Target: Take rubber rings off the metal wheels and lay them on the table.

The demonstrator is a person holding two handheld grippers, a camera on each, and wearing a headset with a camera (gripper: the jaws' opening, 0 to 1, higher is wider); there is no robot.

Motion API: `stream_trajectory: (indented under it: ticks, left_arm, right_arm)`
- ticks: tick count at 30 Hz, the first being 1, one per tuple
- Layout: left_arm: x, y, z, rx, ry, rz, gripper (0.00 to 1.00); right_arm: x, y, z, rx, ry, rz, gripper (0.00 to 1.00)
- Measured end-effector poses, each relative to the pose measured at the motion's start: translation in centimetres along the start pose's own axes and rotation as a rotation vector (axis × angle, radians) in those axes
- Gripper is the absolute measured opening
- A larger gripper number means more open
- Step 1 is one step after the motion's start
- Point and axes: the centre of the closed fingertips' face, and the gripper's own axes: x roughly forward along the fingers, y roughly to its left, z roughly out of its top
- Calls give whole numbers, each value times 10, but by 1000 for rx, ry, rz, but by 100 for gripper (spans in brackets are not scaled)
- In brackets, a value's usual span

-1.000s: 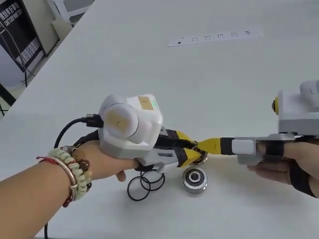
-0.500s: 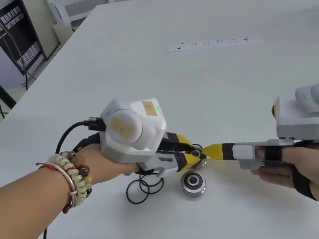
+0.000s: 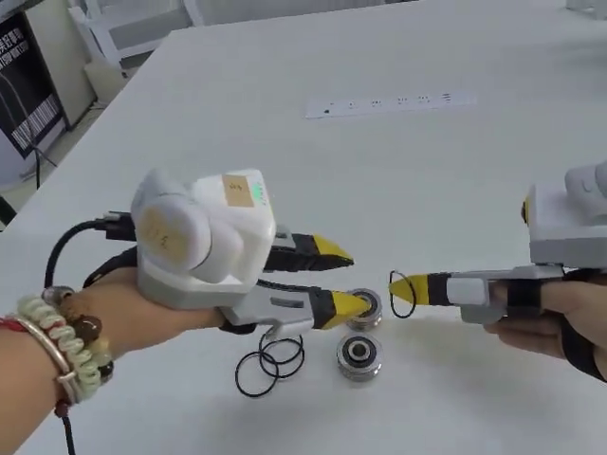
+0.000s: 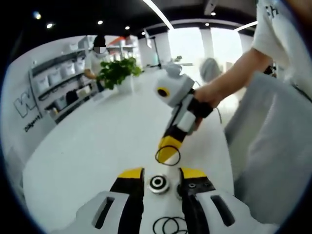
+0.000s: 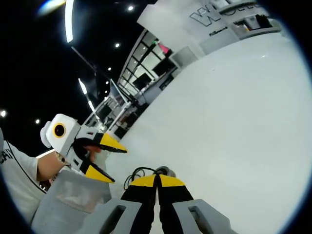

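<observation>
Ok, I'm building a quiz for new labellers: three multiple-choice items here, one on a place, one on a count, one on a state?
1. Loose rings lie: A on the table by the left gripper; B on the power strip; C on a wheel.
2. Wheels: A one; B two; C four.
3. Right gripper: A open; B shut on a wheel; C shut on a ring.
A: they lie on the white top beside it. B: one between the open left jaws, another nearer. C: its shut tips pinch a black ring.
</observation>
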Motion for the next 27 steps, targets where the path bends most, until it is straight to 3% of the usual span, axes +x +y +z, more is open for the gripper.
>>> stream_trajectory:
  ticks: [4,14,23,27]
  left_arm:
    - [-13,-2,8,18,-16,5,43]
    - [-48,-7,23,26,-65,18,51]
    - [-86,-3,19,-5,-84,84,63]
    - [-103,0,15,-18,-94,111,71]
  right_arm:
    - [-10,3,0,4,-13,-23,0]
    - [-35,12,-2,-6,-38,-70,0]
    - [-51,24,-1,-28,-39,-93,0]
    - [-56,36,1,-45,-44,-74,0]
